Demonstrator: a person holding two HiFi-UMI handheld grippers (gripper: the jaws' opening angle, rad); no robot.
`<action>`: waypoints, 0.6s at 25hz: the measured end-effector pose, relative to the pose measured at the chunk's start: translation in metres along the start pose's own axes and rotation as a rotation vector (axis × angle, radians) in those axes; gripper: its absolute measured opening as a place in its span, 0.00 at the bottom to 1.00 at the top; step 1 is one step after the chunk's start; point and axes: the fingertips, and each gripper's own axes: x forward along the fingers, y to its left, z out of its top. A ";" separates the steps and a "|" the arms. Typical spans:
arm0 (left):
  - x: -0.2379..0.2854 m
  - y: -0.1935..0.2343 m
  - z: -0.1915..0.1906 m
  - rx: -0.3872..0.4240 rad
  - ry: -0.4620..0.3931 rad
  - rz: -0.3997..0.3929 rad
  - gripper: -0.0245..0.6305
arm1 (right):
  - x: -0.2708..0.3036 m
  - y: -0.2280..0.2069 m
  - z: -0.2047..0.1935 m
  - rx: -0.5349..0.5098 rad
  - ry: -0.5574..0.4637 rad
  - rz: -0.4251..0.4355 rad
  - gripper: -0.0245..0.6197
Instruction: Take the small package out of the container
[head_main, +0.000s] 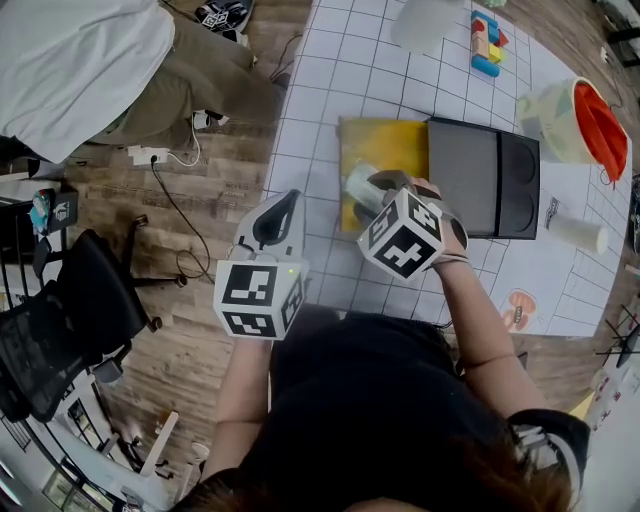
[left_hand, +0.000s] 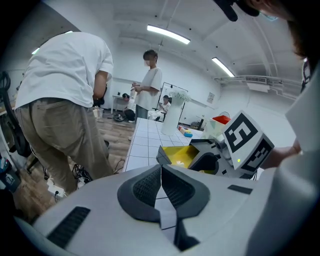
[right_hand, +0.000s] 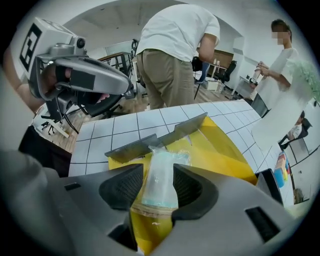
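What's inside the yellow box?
A small clear package lies in the yellow box, between the right tongs. The tongs cover the near part of the box, so I can't see whether anything else is there.

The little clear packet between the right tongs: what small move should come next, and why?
Probably close the right tongs on the packet. It sits between their pads, which stand apart and seem not to press it, above the yellow box. Gripped, it could then be lifted out.
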 end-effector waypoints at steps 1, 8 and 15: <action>0.001 0.001 0.000 -0.002 0.001 0.002 0.08 | 0.002 0.001 0.000 -0.012 0.011 0.007 0.35; 0.004 0.008 -0.001 -0.014 0.009 0.016 0.08 | 0.016 0.004 -0.005 -0.094 0.095 0.034 0.36; 0.009 0.010 -0.004 -0.020 0.019 0.013 0.08 | 0.020 0.007 -0.005 -0.114 0.135 0.090 0.33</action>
